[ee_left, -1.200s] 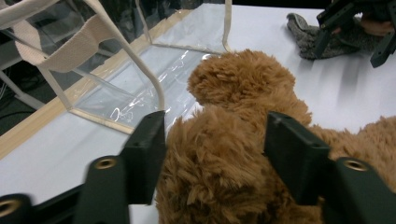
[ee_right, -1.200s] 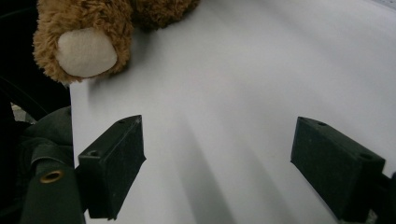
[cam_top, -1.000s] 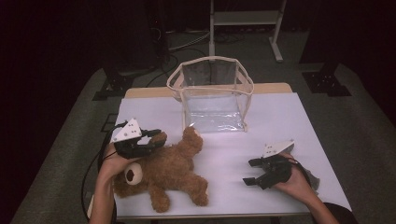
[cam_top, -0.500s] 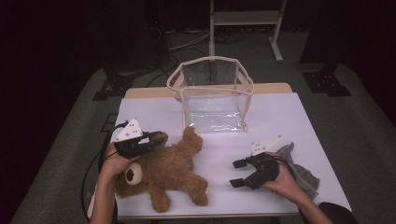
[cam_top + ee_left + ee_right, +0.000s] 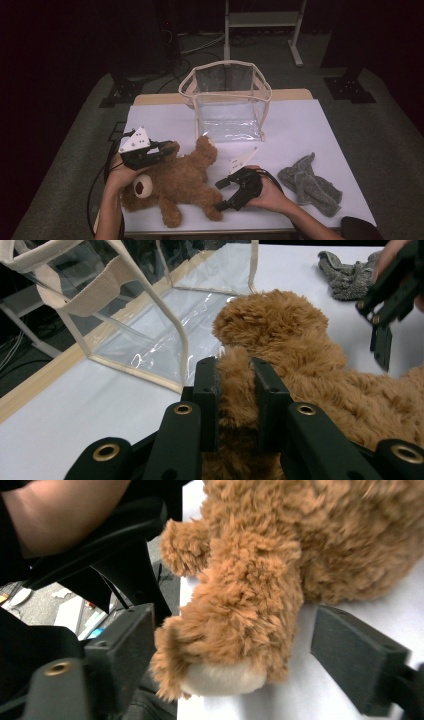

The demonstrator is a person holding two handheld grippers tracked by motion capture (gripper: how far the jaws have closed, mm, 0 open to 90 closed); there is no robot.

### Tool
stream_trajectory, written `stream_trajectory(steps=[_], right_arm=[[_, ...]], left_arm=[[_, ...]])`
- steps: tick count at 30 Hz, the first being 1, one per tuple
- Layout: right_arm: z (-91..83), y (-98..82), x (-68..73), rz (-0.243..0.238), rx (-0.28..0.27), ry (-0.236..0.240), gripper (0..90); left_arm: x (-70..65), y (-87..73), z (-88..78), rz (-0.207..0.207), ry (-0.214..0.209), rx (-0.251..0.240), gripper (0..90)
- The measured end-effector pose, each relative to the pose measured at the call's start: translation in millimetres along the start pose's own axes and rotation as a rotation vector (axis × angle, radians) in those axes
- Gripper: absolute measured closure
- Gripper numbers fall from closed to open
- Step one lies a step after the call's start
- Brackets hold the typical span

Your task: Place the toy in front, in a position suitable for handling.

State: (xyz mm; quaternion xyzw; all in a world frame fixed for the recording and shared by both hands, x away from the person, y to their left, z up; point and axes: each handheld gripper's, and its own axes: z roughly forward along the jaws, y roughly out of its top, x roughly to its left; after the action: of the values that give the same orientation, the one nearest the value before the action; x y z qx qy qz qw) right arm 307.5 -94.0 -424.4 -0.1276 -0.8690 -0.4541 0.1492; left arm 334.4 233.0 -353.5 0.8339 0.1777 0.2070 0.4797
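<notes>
White counter (image 5: 310,125) carries a shaggy brown teddy bear (image 5: 175,182); left hand-held gripper (image 5: 235,390) pinches its paw, right hand-held gripper (image 5: 230,645) spread around a leg.

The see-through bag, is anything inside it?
The clear bag looks empty: through its walls you see just its shiny floor and the table. The teddy bear lies outside, in front.

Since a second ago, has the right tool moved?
Yes. In the high view the right tool has slid left, away from the grey cloth and up to the teddy bear's leg, open around it.
</notes>
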Motion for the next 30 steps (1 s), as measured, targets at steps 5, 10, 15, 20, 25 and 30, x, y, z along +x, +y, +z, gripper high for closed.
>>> stream_trajectory(steps=[5,10,15,20,25,30], right_arm=[[13.7,1.1,-3.4,0.029,0.050,-0.005,40.1],[25.8,6.7,3.3,-0.013,0.131,-0.071,61.9],[19.8,10.8,3.9,-0.021,0.117,-0.081,68.7],[11.9,15.6,5.7,-0.028,0.086,-0.069,69.3],[4.3,19.0,9.5,-0.041,0.077,-0.070,70.6],[-5.1,22.1,12.2,-0.045,0.069,-0.074,71.4]], left_arm=[[0.2,0.1,0.1,-0.012,-0.015,0.003,76.9],[1.0,0.5,-1.0,-0.025,-0.008,0.006,77.9],[1.4,1.0,-2.7,-0.029,0.012,0.000,79.6],[-0.6,5.6,-6.4,-0.022,0.005,-0.011,79.6],[-0.5,8.7,-11.1,-0.038,0.004,-0.042,80.0],[-6.4,21.0,-16.7,-0.012,0.007,-0.062,80.0]])
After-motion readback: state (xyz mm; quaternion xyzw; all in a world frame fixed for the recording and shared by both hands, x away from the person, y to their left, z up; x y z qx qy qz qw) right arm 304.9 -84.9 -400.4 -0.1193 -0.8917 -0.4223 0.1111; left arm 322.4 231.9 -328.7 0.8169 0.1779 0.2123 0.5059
